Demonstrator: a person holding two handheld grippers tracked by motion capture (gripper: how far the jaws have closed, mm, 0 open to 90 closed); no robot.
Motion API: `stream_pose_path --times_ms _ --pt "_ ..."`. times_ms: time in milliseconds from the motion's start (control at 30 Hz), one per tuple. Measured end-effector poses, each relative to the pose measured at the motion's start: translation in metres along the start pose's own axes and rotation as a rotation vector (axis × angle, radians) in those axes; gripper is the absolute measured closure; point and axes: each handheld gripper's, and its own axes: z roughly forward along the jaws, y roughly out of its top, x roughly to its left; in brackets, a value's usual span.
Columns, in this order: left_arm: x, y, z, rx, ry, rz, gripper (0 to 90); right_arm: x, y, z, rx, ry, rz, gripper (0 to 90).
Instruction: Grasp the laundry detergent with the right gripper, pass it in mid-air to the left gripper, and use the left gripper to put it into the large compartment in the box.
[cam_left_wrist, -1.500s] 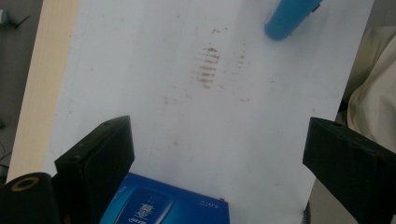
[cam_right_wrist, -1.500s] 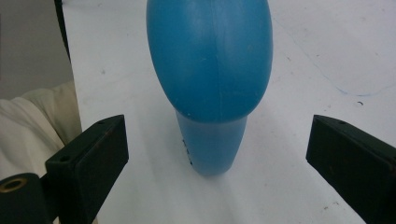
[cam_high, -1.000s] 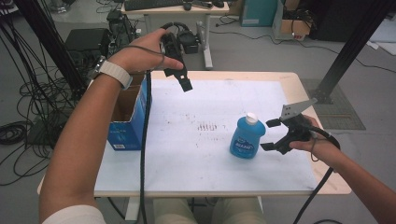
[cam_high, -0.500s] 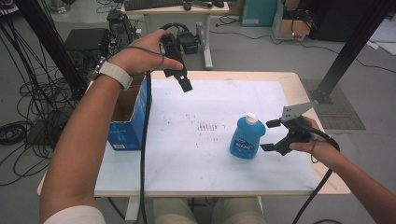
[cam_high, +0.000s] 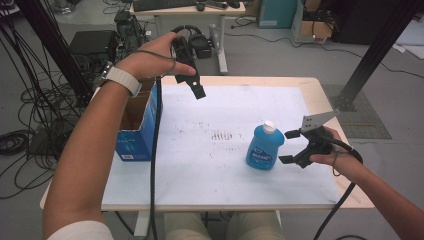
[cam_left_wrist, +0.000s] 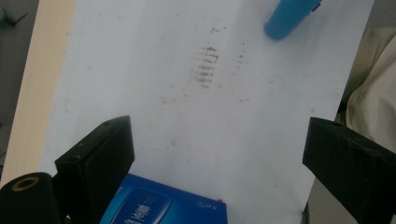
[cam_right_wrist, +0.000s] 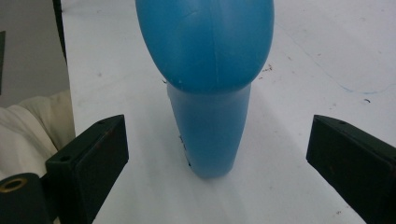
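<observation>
Right tool (cam_high: 290, 146) sits at the right of the high view, level with the tabletop, its two black jaws spread wide and gripping nothing. In the right gripper view the blue bottle (cam_right_wrist: 205, 84) stands upright between the lines of the two jaws but ahead of them, apart from both pads. In the high view the same blue bottle (cam_high: 264, 146) stands a little right of centre on the white tabletop (cam_high: 210, 175), its white cap (cam_high: 269, 126) on top, just beside the jaw tips.

The risk I see starts at those tips. The bottle looks tall over a small base, so if one pad meets it before the other, it would likely be pushed sideways and tip or skid across the smooth sheet. Its rounded, glossy shoulder could also let the pads slide upward if the grip lands too high, and a squeeze on the thin plastic wall may deform it and loosen the hold. Closing lower on the straighter body, with both jaws centred, would be safer.

Left tool (cam_high: 192, 80) hangs in the air at the upper left of the high view, jaws parted and empty. Below it, at the left edge of the tabletop, stands an open blue box (cam_high: 142, 127), whose blue side (cam_left_wrist: 163, 205) shows at the bottom of the left gripper view. The cable (cam_high: 155, 165) trailing from that hand hangs past the box and could snag it if the arm swings.
</observation>
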Motion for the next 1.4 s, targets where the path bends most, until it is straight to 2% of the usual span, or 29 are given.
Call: stream_pose_path --times_ms 633,867,1400 --pt "-0.0001 0.0001 0.0013 -0.003 -0.003 -0.003 9.3 -0.0001 -0.0047 0.0004 -0.051 -0.001 -0.018 4.6" --pt "0.0002 -0.0006 0.0019 -0.001 -0.004 -0.005 9.4 0.0007 -0.0060 0.0011 -0.072 -0.004 -0.009 2.9" --pt "0.0004 -0.0011 0.0032 -0.001 -0.005 -0.006 9.4 0.0011 -0.0067 0.0008 -0.083 -0.010 -0.001 3.0"
